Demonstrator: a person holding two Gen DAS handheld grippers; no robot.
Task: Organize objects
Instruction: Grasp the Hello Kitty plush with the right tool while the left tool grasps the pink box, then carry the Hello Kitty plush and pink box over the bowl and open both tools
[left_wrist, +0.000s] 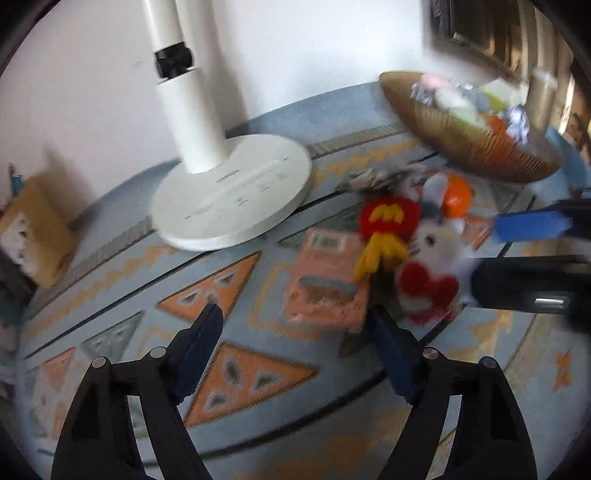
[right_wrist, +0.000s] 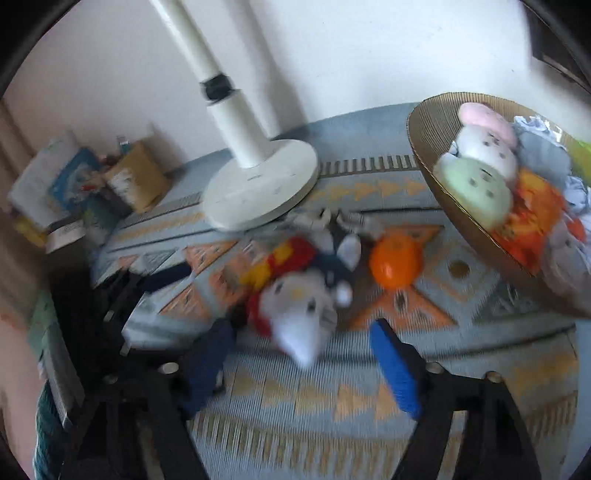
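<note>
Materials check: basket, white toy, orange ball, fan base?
Basket: looks like woven fibre, tan, matte; fine ribbed lines run across its wall.
White toy: plush fabric, fuzzy outline, soft folds.
Orange ball: probably hard plastic; smooth and glossy, though blur leaves it open.
Fan base: likely moulded plastic, off-white, satin, with printed icons.

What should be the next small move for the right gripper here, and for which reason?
Probably ease the right gripper forward over the white plush toy and close on it: the jaws are open, the toy lies on the rug just ahead, and the basket already holds other plush toys.
</note>
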